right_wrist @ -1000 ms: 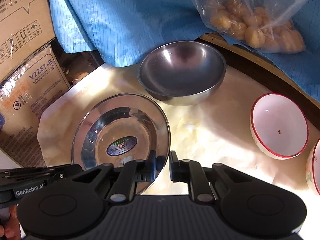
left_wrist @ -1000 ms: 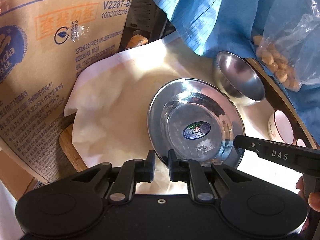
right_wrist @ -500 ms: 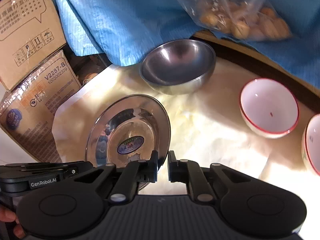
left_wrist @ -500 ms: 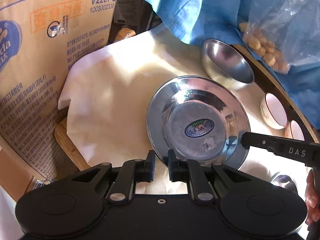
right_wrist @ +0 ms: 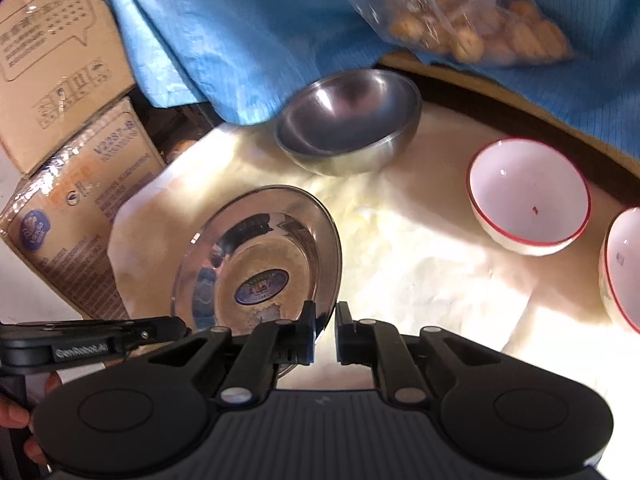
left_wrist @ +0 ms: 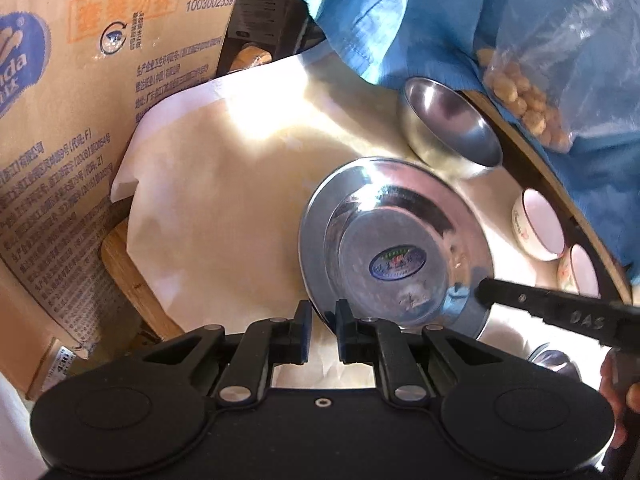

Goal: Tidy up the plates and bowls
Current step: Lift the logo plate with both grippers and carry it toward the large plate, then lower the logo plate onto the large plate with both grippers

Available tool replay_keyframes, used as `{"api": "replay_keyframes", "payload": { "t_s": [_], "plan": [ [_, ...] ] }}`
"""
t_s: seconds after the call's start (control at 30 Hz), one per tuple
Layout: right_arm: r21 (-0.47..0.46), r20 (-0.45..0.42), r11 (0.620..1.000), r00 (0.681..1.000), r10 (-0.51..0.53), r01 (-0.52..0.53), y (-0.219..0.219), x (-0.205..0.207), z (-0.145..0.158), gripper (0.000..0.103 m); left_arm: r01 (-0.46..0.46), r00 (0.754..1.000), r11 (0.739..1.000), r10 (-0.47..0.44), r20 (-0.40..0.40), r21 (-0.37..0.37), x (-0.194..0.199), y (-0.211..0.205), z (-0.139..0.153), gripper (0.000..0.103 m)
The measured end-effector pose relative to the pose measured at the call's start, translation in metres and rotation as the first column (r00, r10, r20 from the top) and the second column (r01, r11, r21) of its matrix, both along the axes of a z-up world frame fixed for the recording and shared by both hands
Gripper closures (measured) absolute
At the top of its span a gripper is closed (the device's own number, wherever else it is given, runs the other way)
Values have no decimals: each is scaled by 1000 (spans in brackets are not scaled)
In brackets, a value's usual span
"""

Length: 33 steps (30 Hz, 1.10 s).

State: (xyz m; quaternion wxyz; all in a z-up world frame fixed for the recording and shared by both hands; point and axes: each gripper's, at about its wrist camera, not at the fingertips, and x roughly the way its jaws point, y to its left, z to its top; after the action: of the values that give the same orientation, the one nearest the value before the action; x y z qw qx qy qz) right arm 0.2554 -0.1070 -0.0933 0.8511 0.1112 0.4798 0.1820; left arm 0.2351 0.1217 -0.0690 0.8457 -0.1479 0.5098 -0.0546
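A shiny steel plate (left_wrist: 396,244) with an oval sticker is held between both grippers, tilted above the cream cloth. My left gripper (left_wrist: 322,326) is shut on its near-left rim. My right gripper (right_wrist: 324,330) is shut on the opposite rim of the plate (right_wrist: 256,276); its finger also shows in the left wrist view (left_wrist: 520,300). A steel bowl (right_wrist: 348,120) stands behind the plate, also seen in the left wrist view (left_wrist: 448,120). Two white bowls with red rims (right_wrist: 528,196) (right_wrist: 624,268) stand at the right.
Cardboard boxes (left_wrist: 80,120) stand at the left. A blue cloth (right_wrist: 248,28) and a plastic bag of round snacks (right_wrist: 472,36) lie at the back. A wooden board edge (left_wrist: 128,276) shows under the cream cloth (left_wrist: 224,184).
Both grippers, still shut on the plate, have lifted and tilted it; the views have pulled back, so the steel bowl and white bowls look farther away.
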Motion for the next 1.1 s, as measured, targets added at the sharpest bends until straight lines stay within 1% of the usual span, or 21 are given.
{"api": "replay_keyframes", "payload": {
  "t_s": [0.17, 0.3, 0.43, 0.67, 0.83, 1.0, 1.1],
  "plan": [
    [85, -40, 996, 999, -31, 35, -12, 13, -11, 91, 5, 1000, 1000, -5, -3, 0, 11, -3, -3, 82],
    [105, -44, 994, 999, -27, 31, -14, 17, -15, 92, 17, 1000, 1000, -17, 5, 2, 15, -2, -4, 82],
    [108, -40, 994, 999, -22, 26, -15, 9, -14, 92, 25, 1000, 1000, -25, 15, 15, 14, -3, -3, 83],
    [120, -9, 991, 999, -51, 52, -29, -15, 2, 91, 76, 995, 997, -77, 56, 12, 8, -14, 11, 83],
    [98, 17, 992, 997, -76, 74, -45, -39, 16, 91, 131, 989, 991, -130, 68, -19, -1, -28, 16, 83],
    [73, 12, 990, 993, -119, 118, -66, -70, 29, 91, 200, 978, 978, -196, 67, -54, -13, -48, 21, 82],
    [71, 5, 986, 988, -152, 151, -81, -90, 35, 91, 254, 966, 965, -250, 71, -66, -21, -63, 24, 82]
  ]
}}
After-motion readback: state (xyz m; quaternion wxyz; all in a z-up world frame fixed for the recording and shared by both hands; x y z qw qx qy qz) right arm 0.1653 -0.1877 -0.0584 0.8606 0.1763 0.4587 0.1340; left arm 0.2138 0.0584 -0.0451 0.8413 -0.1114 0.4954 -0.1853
